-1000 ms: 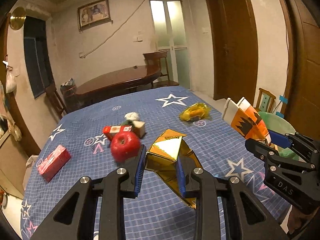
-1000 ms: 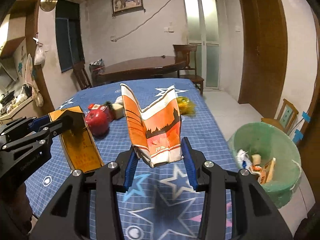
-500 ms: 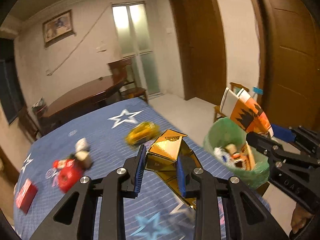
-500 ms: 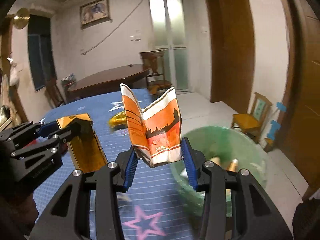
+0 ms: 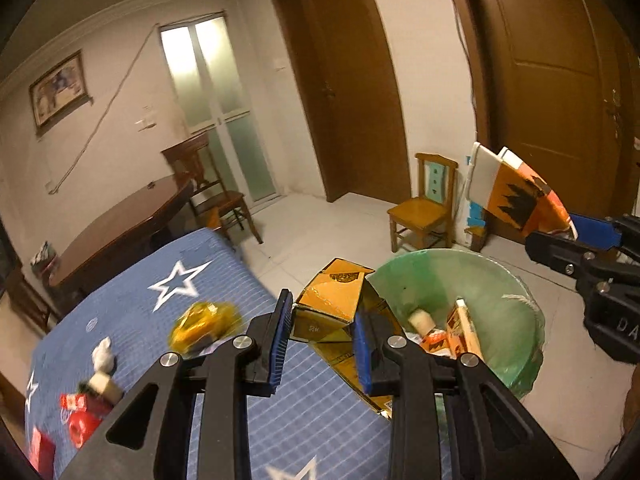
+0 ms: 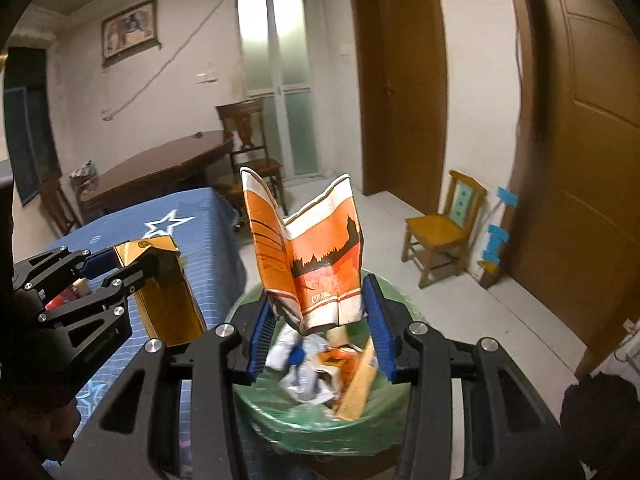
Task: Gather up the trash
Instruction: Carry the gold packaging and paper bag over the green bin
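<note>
Left gripper (image 5: 320, 334) jaws clamp gold carton (image 5: 340, 312); right gripper (image 6: 320, 322) jaws clamp orange carton (image 6: 316, 256) over green bin (image 6: 320, 432); neither dropped; yellow wrapper (image 5: 204, 322) and scraps remain left of frame on desk (image 5: 160, 280).

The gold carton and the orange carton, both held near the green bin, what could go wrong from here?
1. The gold carton in the left claw sits over the bin's near rim by the table edge; dropped now, it may land outside.
2. The orange carton in the right claw is crumpled and splayed wide; it might catch on a pad on release.
3. The bin already holds trash, so long cartons could stick out.
</note>
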Demonstrator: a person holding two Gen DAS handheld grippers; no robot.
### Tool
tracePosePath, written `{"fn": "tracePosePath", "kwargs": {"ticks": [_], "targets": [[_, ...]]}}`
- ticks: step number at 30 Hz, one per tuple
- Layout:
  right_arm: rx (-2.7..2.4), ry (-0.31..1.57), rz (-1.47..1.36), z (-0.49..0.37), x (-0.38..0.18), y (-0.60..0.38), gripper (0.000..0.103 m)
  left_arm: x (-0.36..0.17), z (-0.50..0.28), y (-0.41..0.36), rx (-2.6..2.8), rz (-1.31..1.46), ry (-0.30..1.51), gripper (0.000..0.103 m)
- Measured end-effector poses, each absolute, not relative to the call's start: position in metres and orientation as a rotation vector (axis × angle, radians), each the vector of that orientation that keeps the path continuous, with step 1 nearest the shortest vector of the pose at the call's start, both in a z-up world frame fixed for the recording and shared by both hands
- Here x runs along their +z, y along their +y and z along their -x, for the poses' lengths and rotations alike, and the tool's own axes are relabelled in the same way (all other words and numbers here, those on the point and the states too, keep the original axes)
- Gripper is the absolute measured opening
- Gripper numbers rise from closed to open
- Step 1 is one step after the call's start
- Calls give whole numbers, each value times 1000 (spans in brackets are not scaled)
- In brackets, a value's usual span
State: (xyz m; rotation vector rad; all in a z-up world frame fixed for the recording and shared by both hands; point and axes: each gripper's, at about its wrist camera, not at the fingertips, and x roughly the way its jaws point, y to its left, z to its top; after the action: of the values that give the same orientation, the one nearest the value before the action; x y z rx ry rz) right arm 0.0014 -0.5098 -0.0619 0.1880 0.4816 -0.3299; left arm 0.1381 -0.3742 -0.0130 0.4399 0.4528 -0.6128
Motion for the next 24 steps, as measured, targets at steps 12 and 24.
{"fn": "tracePosePath", "kwargs": {"ticks": [12, 24], "targets": [[-378, 528, -255, 2, -80, -542, 41, -42, -141, -442, -696, -525, 474, 30], [-364, 552, -279, -1, -82, -551, 41, -61, -148, -457, -708, -552, 490, 30]]}}
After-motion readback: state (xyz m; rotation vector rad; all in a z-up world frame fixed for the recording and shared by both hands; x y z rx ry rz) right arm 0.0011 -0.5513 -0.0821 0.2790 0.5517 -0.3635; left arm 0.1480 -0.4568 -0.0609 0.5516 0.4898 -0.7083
